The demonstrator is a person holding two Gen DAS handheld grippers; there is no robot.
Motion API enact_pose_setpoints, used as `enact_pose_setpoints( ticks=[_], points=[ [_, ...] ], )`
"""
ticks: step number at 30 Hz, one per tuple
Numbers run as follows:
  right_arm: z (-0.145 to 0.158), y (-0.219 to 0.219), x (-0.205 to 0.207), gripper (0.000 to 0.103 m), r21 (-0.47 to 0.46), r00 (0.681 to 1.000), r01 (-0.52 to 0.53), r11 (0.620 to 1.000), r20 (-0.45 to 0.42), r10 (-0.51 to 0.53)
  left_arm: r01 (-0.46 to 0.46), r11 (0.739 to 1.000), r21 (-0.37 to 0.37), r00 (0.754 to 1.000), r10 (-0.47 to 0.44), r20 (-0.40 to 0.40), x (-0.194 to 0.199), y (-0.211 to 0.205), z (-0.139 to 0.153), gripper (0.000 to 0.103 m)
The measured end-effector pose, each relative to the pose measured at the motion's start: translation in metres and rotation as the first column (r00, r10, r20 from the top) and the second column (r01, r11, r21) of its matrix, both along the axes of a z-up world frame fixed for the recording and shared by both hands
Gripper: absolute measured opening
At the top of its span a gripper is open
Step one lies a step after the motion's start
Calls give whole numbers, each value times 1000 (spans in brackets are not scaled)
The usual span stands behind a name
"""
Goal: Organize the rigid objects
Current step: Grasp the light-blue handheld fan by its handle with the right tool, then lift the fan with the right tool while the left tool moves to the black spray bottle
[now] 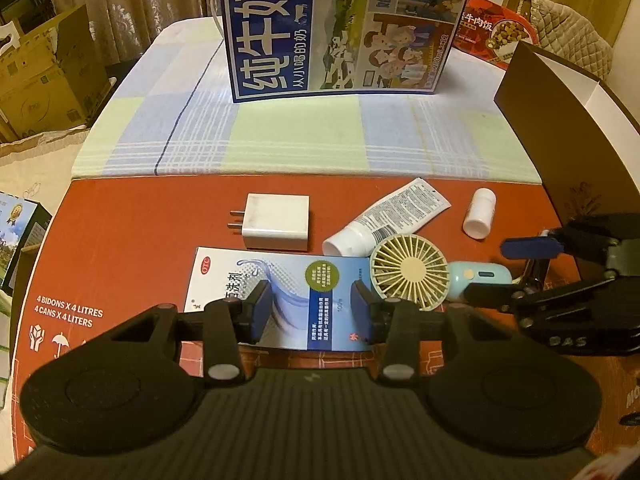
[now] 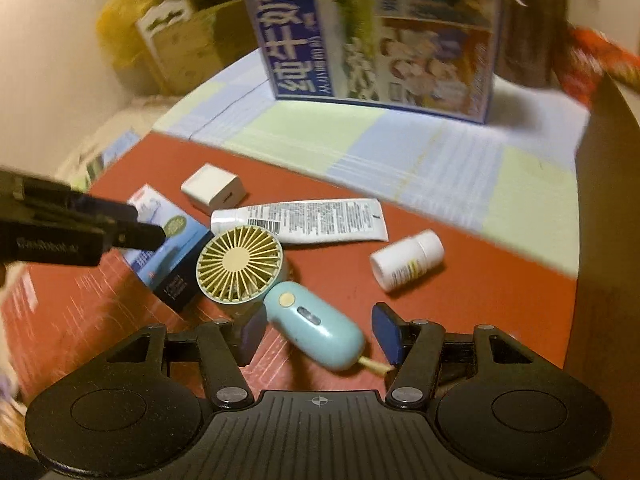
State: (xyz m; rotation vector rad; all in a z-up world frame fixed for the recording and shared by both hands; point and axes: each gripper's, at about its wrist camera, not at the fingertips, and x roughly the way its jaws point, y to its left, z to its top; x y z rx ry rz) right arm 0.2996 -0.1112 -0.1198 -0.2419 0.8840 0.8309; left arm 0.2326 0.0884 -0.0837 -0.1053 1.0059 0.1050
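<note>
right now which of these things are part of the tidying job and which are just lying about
Job:
fan
charger
tube
pill bottle
medicine box
right gripper, jaws open astride the fan's handle
left gripper, over the medicine box

Lying about:
milk carton
red food box
brown box
cardboard boxes

milk carton (image 1: pixel 344 24): top cut off | medicine box (image 1: pixel 280 300): partly hidden by left gripper (image 1: pixel 312 308)
</note>
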Motion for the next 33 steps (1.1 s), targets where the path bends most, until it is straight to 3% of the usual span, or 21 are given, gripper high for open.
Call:
enact_pose_setpoints(
  ticks=[6,17,22,29,33],
  points=[
    [-12,16,-5,55,-78,993,-109,991,43,113,-7,1000,-2,1000,7,-5,-8,0,-1,39],
    [-11,7,-42,30,-101,995,-98,990,26,101,-18,1000,-12,1000,18,-19,-27,-1,-3,39],
    [-9,3,-59,30,-82,996,-86,993,31,88,-16,1000,-14,1000,16,-25,-34,-3,-5,39],
    [-13,18,-46,31,-67,999,-39,997,18,40,-10,1000,-7,1000,10,-22,-39,-6,-5,39],
    [-16,23,-54,30,-78,997,-41,996,55,45,-7,1000,-9,1000,7,-20,-45,-7,-4,39]
  ],
)
